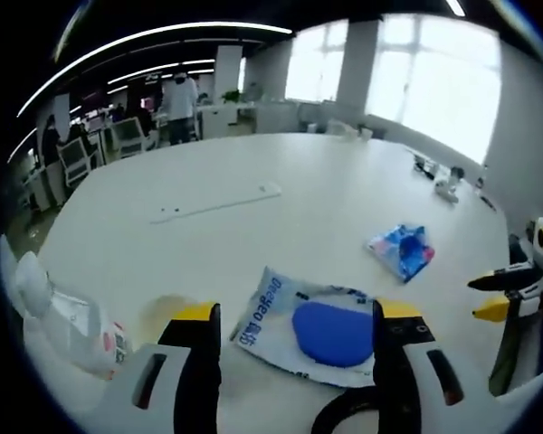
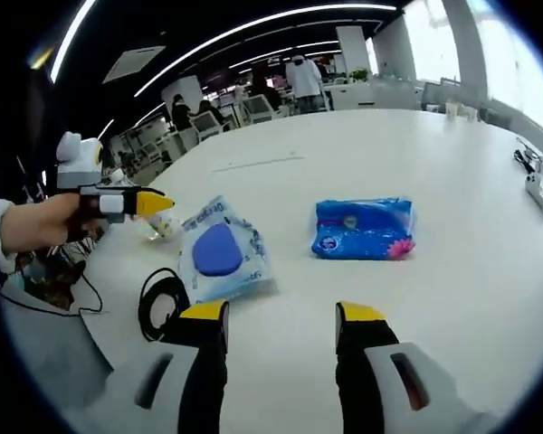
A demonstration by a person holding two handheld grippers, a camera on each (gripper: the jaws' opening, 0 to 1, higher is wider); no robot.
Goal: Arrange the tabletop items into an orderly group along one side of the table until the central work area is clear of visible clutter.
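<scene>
At the bottom of the left gripper view, the left gripper (image 1: pixel 294 321) stands with jaws spread and nothing between them, just short of a white packet with a blue oval (image 1: pixel 312 327) lying at lower centre. A white bottle (image 1: pixel 68 321) lies at the lower left. A blue tissue pack (image 1: pixel 403 250) sits farther up and right on the white table (image 1: pixel 281 163).

In the right gripper view, the right gripper (image 2: pixel 281 321) is also released at the bottom. The packet (image 2: pixel 222 253) lies left of centre, beside a black cable loop (image 2: pixel 160 303), and the tissue pack (image 2: pixel 362 229) lies at centre right. The left gripper (image 2: pixel 118 203) enters at mid left.
</scene>
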